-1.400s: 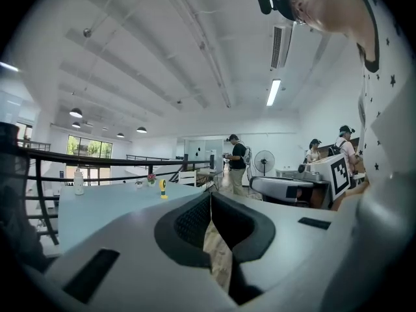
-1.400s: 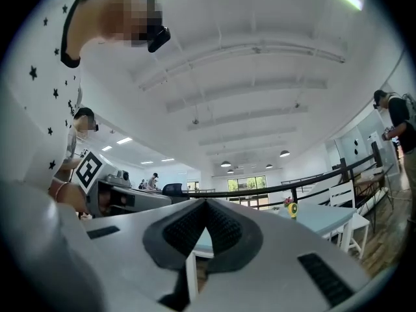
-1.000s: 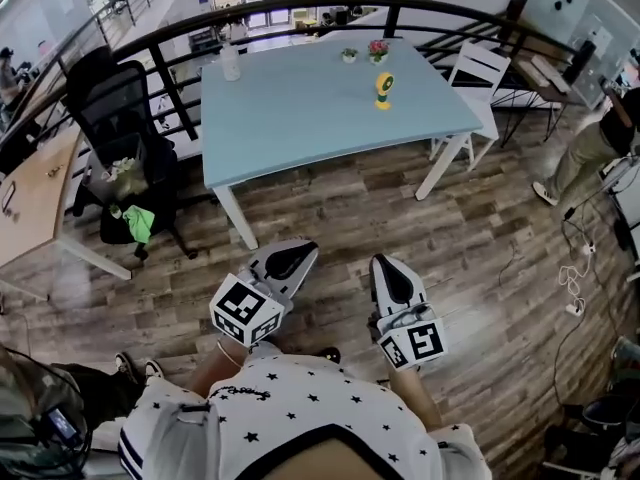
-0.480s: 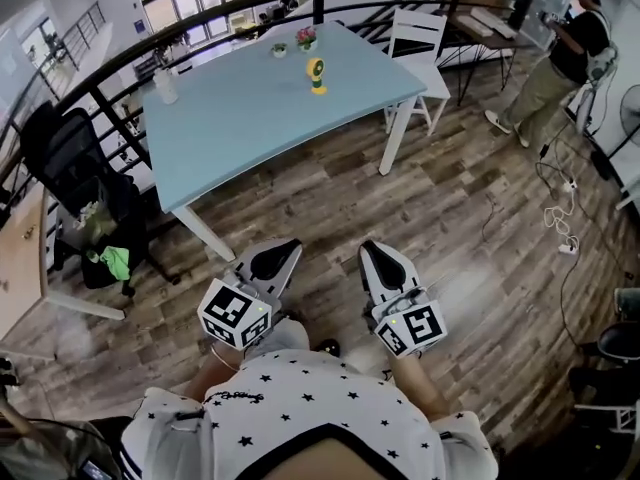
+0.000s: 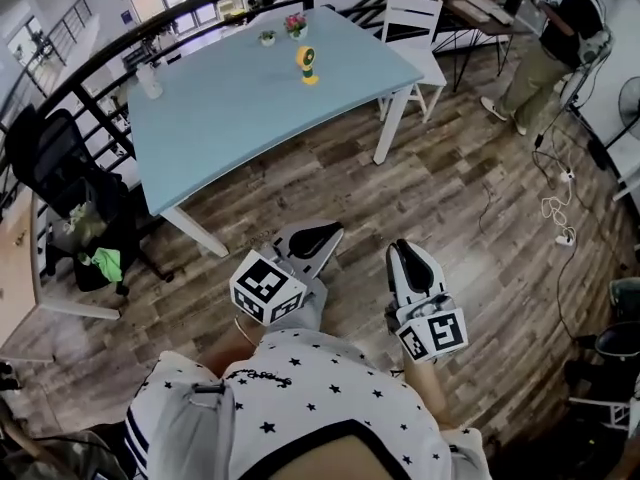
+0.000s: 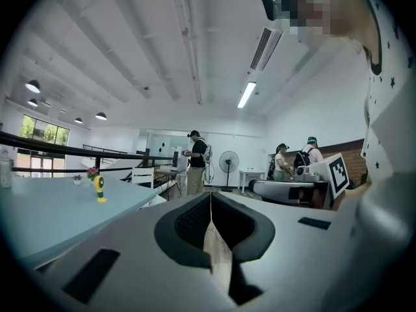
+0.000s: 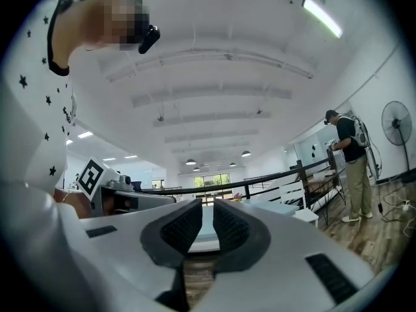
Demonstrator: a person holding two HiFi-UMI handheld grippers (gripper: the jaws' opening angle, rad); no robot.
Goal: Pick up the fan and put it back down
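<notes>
The small yellow fan (image 5: 307, 64) stands upright on the far part of the light blue table (image 5: 230, 118), well ahead of both grippers. My left gripper (image 5: 322, 234) hangs over the wooden floor short of the table. Its jaws are shut with nothing in them. In the left gripper view (image 6: 210, 203) the fan (image 6: 99, 188) shows small at the left. My right gripper (image 5: 405, 251) is beside it, also over the floor. Its jaws (image 7: 207, 221) are opening, with a narrow gap and nothing between them.
A clear bottle (image 5: 150, 80) and small potted plants (image 5: 293, 25) share the table. A white chair (image 5: 415, 20) stands at its right end and a black office chair (image 5: 50, 168) to its left. A black railing (image 5: 100, 63) runs behind. A person (image 5: 545, 53) stands far right, near cables (image 5: 555, 208) on the floor.
Both grippers have moved forward over the floor toward the table. The view has swung, so the table and fan now sit further left and the standing person shows at top right.
</notes>
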